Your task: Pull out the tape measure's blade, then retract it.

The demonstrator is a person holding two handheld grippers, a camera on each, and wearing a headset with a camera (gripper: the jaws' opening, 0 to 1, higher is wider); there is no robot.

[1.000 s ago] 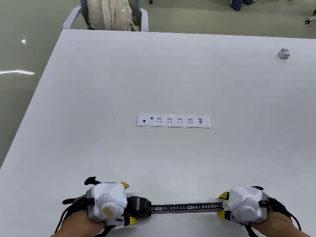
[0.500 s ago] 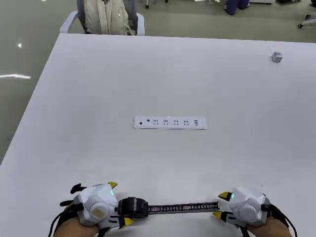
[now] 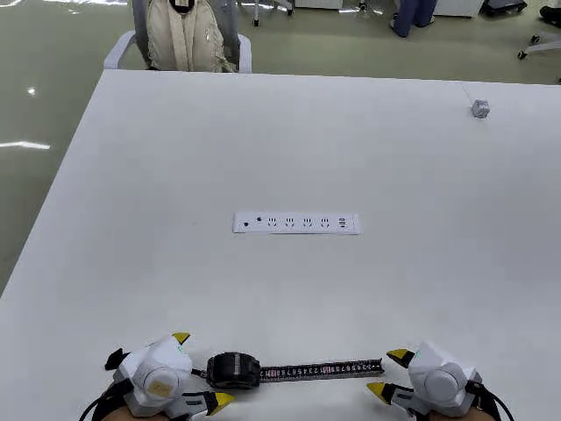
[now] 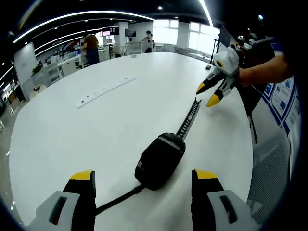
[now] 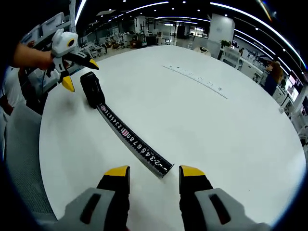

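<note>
- Tape measure (image 3: 232,370): black case lying on the near edge of the white worktop (image 3: 280,140), with its blade (image 3: 323,371) drawn out to my right and lying flat, its numbered face up.
- Blade: dark with pale numerals. In the right gripper view its hooked end stops just short of my right tongs, apart from both jaws.
- Wrist strap (image 4: 115,199): thin and black, trailing from the case back towards my left tongs.
- Left tongs (image 3: 201,368): jaws spread. The case sits just ahead of them and neither tip touches it.
- Right tongs (image 3: 387,371): also spread and holding nothing, lined up with the blade's end.
- Reading: one pair of tongs flanks each end of the tape, so the pull-out looks complete. The retraction is not yet done.
- Power strip (image 3: 295,223): white, mid-worktop, well apart from the work.
</note>
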